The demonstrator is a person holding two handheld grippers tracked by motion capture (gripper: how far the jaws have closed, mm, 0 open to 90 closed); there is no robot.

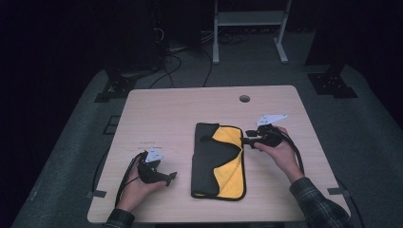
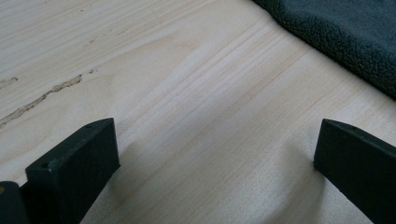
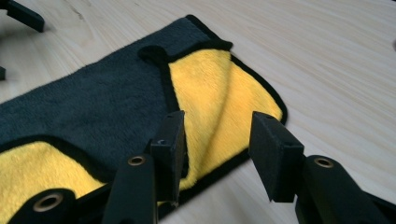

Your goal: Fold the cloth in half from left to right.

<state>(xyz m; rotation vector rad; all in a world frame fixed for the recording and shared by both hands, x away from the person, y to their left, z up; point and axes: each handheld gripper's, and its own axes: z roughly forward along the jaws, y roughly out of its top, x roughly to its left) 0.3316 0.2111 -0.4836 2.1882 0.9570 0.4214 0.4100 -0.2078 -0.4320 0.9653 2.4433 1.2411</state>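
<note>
A folded towel [image 1: 218, 161], dark grey outside and yellow inside with black edging, lies in the middle of the wooden table [image 1: 166, 109]. My left gripper [image 1: 170, 177] rests low on the table to the towel's left, jaws wide open on bare wood [image 2: 215, 130]; the grey towel edge [image 2: 345, 32] lies ahead of it. My right gripper [image 1: 247, 137] hovers at the towel's right edge. In the right gripper view its jaws [image 3: 217, 121] stand partly apart over the yellow fold [image 3: 215, 88], with nothing pinched between them. One jaw of the left gripper [image 3: 23, 14] shows beyond the towel.
A round cable hole [image 1: 244, 99] sits near the table's far edge. Beyond the table, a white frame [image 1: 247, 28], cables and black stand bases [image 1: 332, 83] rest on the grey floor. Bare wood surrounds the towel.
</note>
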